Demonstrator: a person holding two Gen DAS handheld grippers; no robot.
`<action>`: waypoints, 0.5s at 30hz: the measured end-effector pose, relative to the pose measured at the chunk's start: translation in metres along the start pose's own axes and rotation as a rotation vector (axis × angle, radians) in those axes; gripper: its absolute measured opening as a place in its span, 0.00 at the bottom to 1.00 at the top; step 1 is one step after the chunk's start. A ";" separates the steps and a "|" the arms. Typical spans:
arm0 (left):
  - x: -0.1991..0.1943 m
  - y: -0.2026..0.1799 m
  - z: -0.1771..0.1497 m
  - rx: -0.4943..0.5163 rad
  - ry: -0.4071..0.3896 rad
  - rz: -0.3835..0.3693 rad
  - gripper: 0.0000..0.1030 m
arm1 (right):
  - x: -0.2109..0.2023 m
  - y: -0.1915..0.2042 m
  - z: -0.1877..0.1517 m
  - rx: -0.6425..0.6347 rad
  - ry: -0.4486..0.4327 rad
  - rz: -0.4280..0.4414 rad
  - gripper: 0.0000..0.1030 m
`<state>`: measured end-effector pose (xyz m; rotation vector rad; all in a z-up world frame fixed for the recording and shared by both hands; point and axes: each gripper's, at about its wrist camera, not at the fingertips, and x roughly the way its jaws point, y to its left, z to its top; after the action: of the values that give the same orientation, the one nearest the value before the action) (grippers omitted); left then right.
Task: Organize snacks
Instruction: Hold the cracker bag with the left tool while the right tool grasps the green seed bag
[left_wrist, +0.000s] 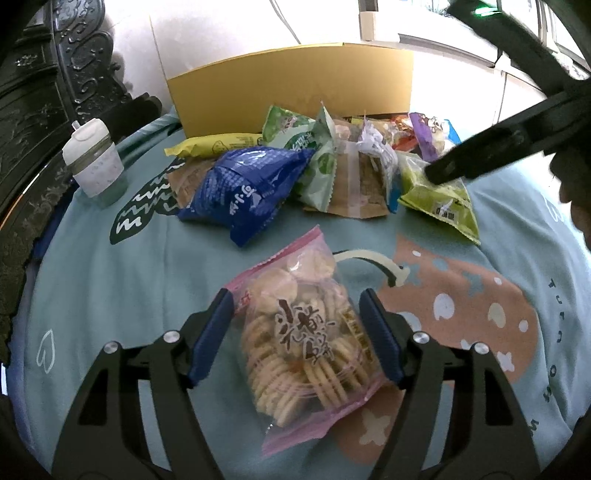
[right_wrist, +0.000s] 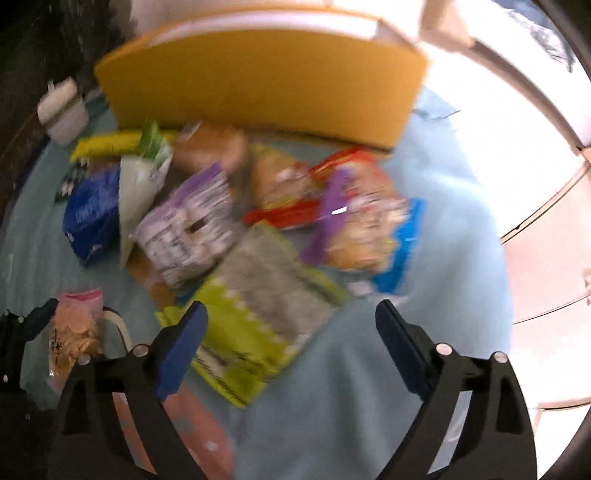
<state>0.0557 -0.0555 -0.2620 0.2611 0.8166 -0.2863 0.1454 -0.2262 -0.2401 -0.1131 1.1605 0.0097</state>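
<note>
Up close from the left wrist: left gripper (left_wrist: 297, 332) spread apart, blue pads on either side of a pink-edged bag of round crackers (left_wrist: 306, 332), small gaps showing on both sides, so released rather than gripping. Bag flat on a pale blue printed cloth (left_wrist: 110, 295). Farther back, a heap of snack packets: blue packet (left_wrist: 247, 188), pale green packet (left_wrist: 321, 162), lime-green packet (left_wrist: 439, 199), a long yellow packet (left_wrist: 214, 144). Behind the heap, a yellow cardboard box (left_wrist: 291, 88), inside hidden from here. At left, a white lidded cup (left_wrist: 95, 162), contents hidden. At upper right, a dark blurred piece of the right gripper (left_wrist: 480, 151) above the lime-green packet.

Next from the right wrist, heavily blurred: right gripper (right_wrist: 291, 347) wide apart, nothing pinched, hovering over the lime-green packet (right_wrist: 255, 306). Beyond, purple-and-white packet (right_wrist: 188, 225), red-and-orange packets (right_wrist: 332, 199), blue packet (right_wrist: 92, 214), then the yellow box (right_wrist: 266, 85). Cracker bag (right_wrist: 74, 332) at lower left.
</note>
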 end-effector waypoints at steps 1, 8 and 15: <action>0.000 0.000 0.000 0.002 0.001 0.000 0.71 | 0.005 0.007 0.004 0.009 0.004 -0.035 0.97; 0.001 0.000 0.001 0.001 0.003 -0.004 0.71 | 0.033 0.010 0.030 0.130 0.065 0.061 0.95; 0.000 0.000 0.001 -0.011 0.002 -0.015 0.72 | 0.023 0.037 0.040 -0.053 0.022 0.211 0.57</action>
<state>0.0570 -0.0559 -0.2615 0.2456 0.8221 -0.2954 0.1885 -0.1864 -0.2489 -0.0376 1.1902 0.2260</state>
